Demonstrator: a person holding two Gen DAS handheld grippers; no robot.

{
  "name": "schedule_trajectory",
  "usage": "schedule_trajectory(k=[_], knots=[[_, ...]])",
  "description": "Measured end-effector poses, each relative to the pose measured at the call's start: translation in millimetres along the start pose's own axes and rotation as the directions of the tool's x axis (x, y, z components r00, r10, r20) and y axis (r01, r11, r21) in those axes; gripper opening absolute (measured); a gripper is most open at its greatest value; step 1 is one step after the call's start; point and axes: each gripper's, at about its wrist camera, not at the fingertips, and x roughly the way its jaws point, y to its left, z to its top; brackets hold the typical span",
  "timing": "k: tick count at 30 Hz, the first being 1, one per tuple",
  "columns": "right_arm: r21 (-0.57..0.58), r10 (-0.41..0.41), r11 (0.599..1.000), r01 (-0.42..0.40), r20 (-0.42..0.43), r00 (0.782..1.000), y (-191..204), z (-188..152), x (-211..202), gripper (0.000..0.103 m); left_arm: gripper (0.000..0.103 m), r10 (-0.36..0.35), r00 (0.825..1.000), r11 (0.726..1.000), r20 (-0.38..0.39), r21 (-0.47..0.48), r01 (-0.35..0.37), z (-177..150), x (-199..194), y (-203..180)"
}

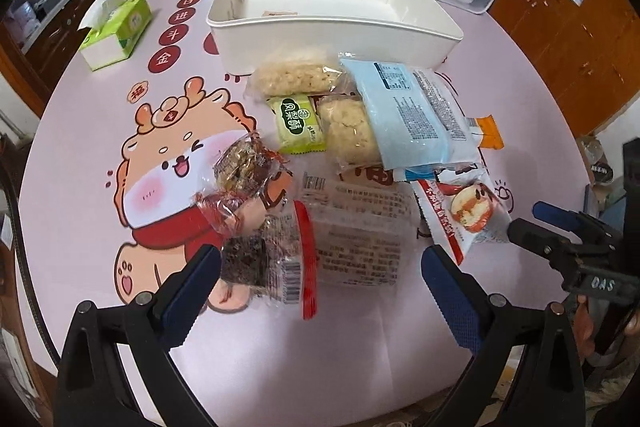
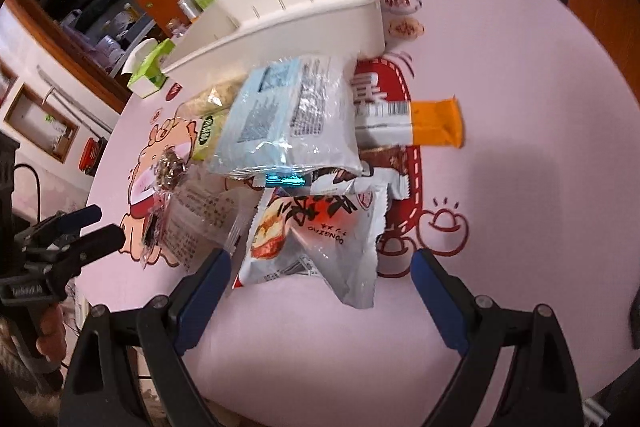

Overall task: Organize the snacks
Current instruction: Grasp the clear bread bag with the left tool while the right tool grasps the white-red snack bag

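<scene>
From the left wrist view, the left gripper hangs with its jaws spread wide and nothing between the pads, above a clear film packet with a red sealed edge that lies flat on the pink surface. Just beside it sit crinkly twist-wrapped sweets, and beyond them a green pastry packet, two puffed rice cakes and a pale blue bag, all heaped just in front of the white bin, which looks almost empty. These will likely be light, soft and slippery; the film yields and crackles, and the rice cakes would probably crumble under a hard squeeze, so a pinch across a sealed edge or the narrow middle seems safest. The right gripper shows at the frame's right edge, also spread. From the right wrist view, the right gripper is spread wide and empty, straddling the near end of a silver-and-red pillow snack bag. That bag looks puffed with air and glossy, so it should weigh little but may slide or squash; gripping its crimped end or across its width would hold better. An orange-ended bar lies behind it, partly tucked under the blue bag.
</scene>
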Motion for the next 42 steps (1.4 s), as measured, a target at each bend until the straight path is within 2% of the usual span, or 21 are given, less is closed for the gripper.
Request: schedule_trajectory(k=[11,12,13,17,21,26,28,37,39,41,42], knots=[[0.082,0.048,0.996,-0.039,-0.11,0.993,-1,8,49,0.092,0.1,-0.068,0.994,0.982,-0.086,0.173,0.082,28,38,-14],[0.09,0.051,0.995,-0.041,-0.119,0.992,-1,8,52,0.09,0.1,-0.072,0.992,0.978,-0.106,0.187,0.091,32,45,-15],[0.097,0.055,0.994,-0.043,-0.129,0.99,0,8,55,0.082,0.1,-0.076,0.99,0.977,-0.117,0.192,0.097,33,49,-16],[0.098,0.064,0.994,-0.051,-0.134,0.989,0,8,57,0.074,0.1,-0.1,0.979,0.964,-0.177,0.226,0.14,39,68,-24],[0.112,0.048,0.993,-0.034,-0.123,0.991,-6,6,52,0.073,0.1,-0.074,0.972,0.948,-0.224,0.287,0.138,40,83,-34],[0.145,0.046,0.989,-0.029,-0.114,0.992,-18,4,47,0.073,0.1,-0.036,0.959,0.941,-0.281,0.312,0.127,39,102,-39],[0.152,0.047,0.988,-0.03,-0.11,0.993,-20,3,47,0.073,0.1,-0.042,0.954,0.938,-0.297,0.316,0.14,39,106,-41],[0.145,0.045,0.989,-0.03,-0.104,0.994,-20,1,46,0.073,0.099,-0.004,0.956,0.913,-0.292,0.39,0.123,35,120,-71],[0.142,0.044,0.989,-0.029,-0.106,0.993,-20,0,47,0.073,0.095,-0.001,0.958,0.907,-0.286,0.404,0.122,35,120,-79],[0.139,0.045,0.99,-0.029,-0.107,0.993,-19,-1,46,0.072,0.083,0.007,0.963,0.897,-0.27,0.428,0.114,32,119,-89],[0.137,0.044,0.99,-0.029,-0.108,0.993,-18,-1,46,0.072,0.082,0.02,0.966,0.89,-0.256,0.445,0.099,32,117,-94]])
